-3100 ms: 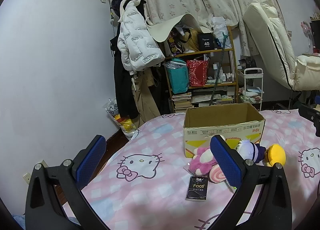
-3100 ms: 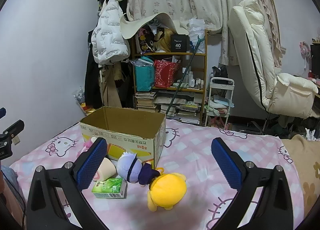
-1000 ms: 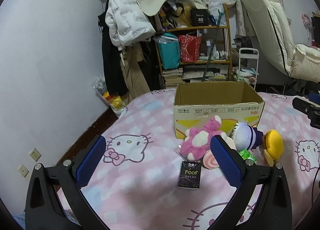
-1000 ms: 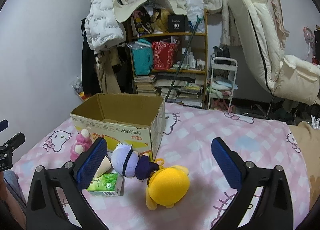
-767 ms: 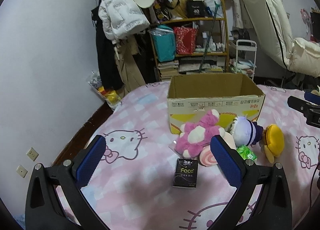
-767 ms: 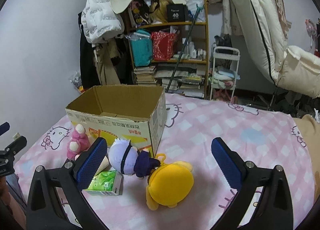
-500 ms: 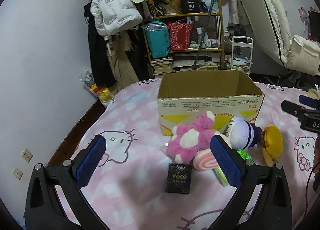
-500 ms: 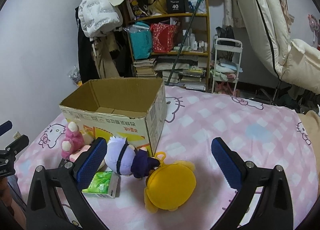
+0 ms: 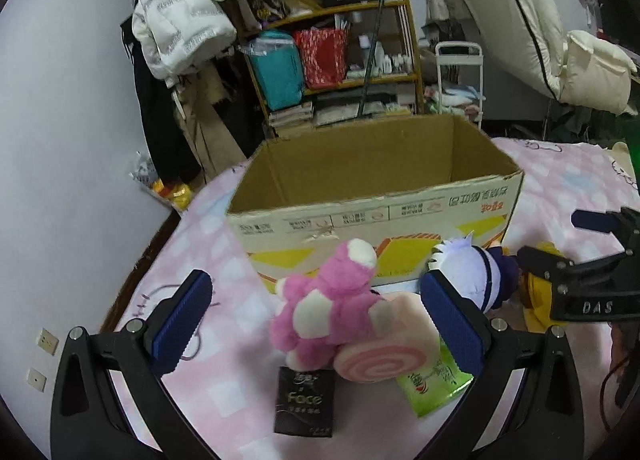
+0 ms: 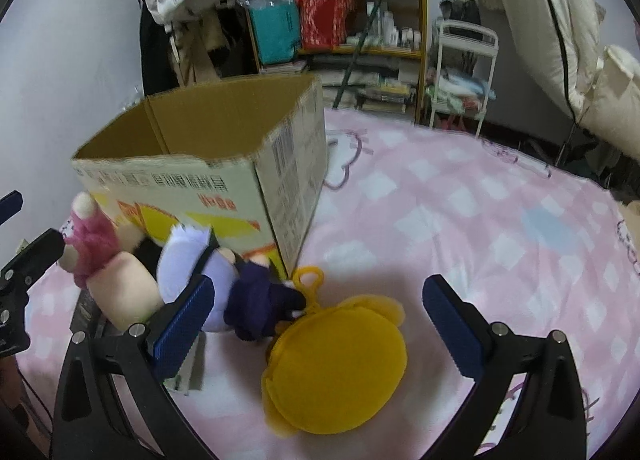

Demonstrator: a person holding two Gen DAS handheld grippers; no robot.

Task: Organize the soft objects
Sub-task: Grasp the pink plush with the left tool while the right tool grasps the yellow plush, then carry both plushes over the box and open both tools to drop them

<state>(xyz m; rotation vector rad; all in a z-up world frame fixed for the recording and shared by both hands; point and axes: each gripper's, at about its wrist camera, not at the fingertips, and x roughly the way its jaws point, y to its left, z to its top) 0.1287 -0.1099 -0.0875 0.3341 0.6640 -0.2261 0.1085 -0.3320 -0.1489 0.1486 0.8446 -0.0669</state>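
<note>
An open cardboard box [image 9: 372, 216] stands on the pink bed; it also shows in the right wrist view [image 10: 208, 164]. In front of it lie a pink plush bear [image 9: 324, 304], a pink swirl-roll plush [image 9: 384, 348], a white-haired doll in purple [image 9: 472, 272] and a yellow round plush [image 10: 340, 356]. My left gripper [image 9: 320, 320] is open, its fingers on either side of the pink bear and roll. My right gripper [image 10: 320, 320] is open just above the yellow plush, next to the doll [image 10: 224, 280].
A black tissue pack [image 9: 304, 400] and a green tissue pack [image 9: 432, 384] lie in front of the plush toys. A cluttered shelf [image 9: 340, 48], a hanging white jacket [image 9: 180, 16] and a cream recliner [image 9: 560, 32] stand beyond the bed.
Both grippers have moved forward and down toward the toys in front of the box. The toys now appear much closer. Both stay open.
</note>
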